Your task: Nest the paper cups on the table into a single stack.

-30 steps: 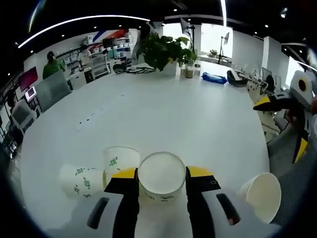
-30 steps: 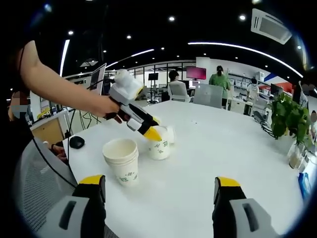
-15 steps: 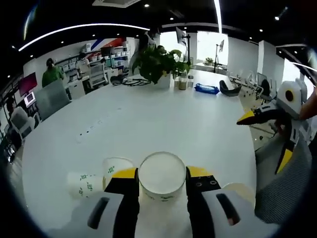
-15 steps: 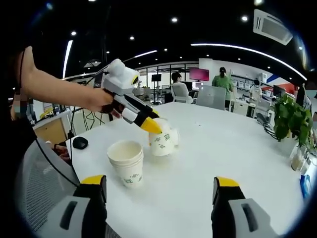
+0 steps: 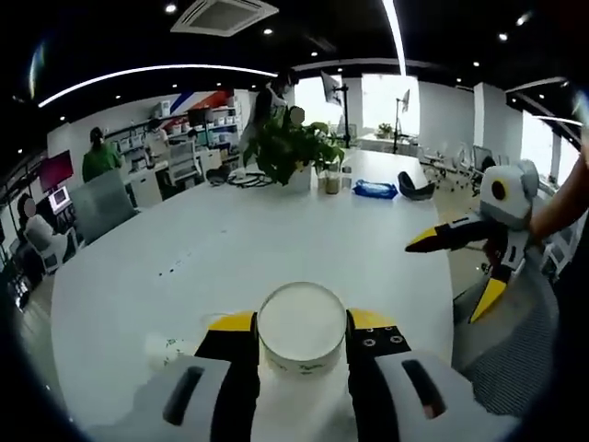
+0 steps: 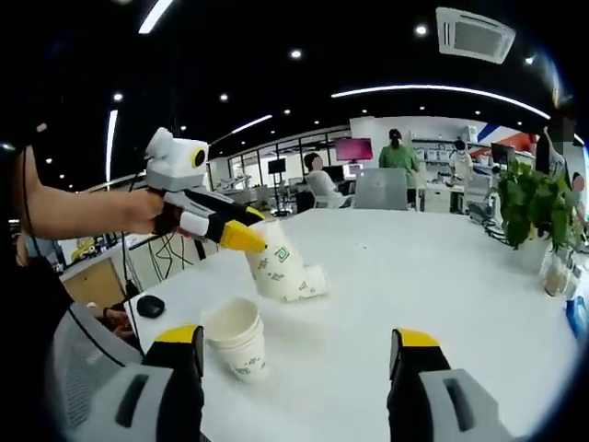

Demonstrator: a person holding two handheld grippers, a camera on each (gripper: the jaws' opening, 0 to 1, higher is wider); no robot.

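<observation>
My left gripper (image 5: 302, 319) is shut on a white paper cup (image 5: 302, 333) with green print. In the right gripper view this cup (image 6: 274, 265) hangs tilted above the white table (image 6: 442, 304), held by the left gripper (image 6: 247, 242) in a person's hand. Below it a short stack of cups (image 6: 237, 337) stands upright near the table's edge. One more cup (image 5: 167, 351) lies on its side at the lower left. My right gripper (image 6: 296, 339) is open and holds nothing. It also shows open at the right of the left gripper view (image 5: 456, 271).
A potted plant (image 5: 291, 147) and a blue object (image 5: 374, 189) stand at the table's far end. A grey mesh chair (image 5: 504, 354) is beside the table edge. A black mouse (image 6: 150, 307) lies on a desk at left. People sit in the background.
The left gripper has lifted its cup up off the table and tilted it. The right gripper has come further into the left gripper view.
</observation>
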